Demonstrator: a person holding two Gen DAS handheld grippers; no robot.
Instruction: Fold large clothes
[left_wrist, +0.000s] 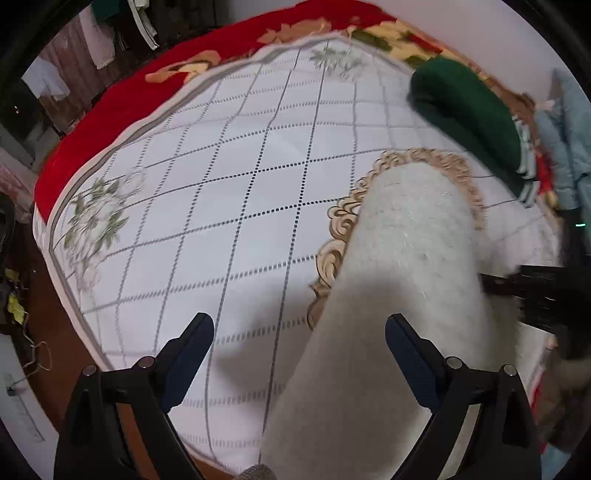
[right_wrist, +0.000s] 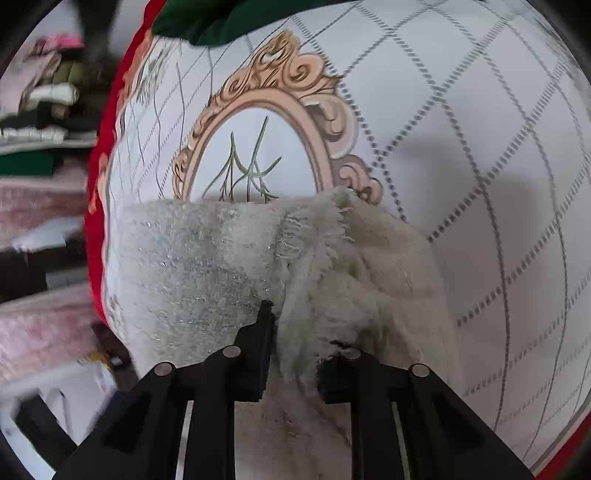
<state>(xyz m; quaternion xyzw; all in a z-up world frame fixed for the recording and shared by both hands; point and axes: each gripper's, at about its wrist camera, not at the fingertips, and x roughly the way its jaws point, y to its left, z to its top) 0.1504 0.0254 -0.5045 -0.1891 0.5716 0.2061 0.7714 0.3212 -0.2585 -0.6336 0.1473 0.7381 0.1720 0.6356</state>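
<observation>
A fluffy off-white garment lies folded on the white quilted bedspread. In the left wrist view my left gripper is open, its jaws wide apart, hovering over the garment's near left edge and holding nothing. The right gripper shows at the right edge, at the garment's right side. In the right wrist view my right gripper is shut on a bunched fold of the off-white garment, which spreads left over the bed's edge.
A dark green folded garment lies at the far right of the bed, also at the top in the right wrist view. A red floral blanket borders the bedspread. Light blue clothing lies at the right. Stacked clothes sit beside the bed.
</observation>
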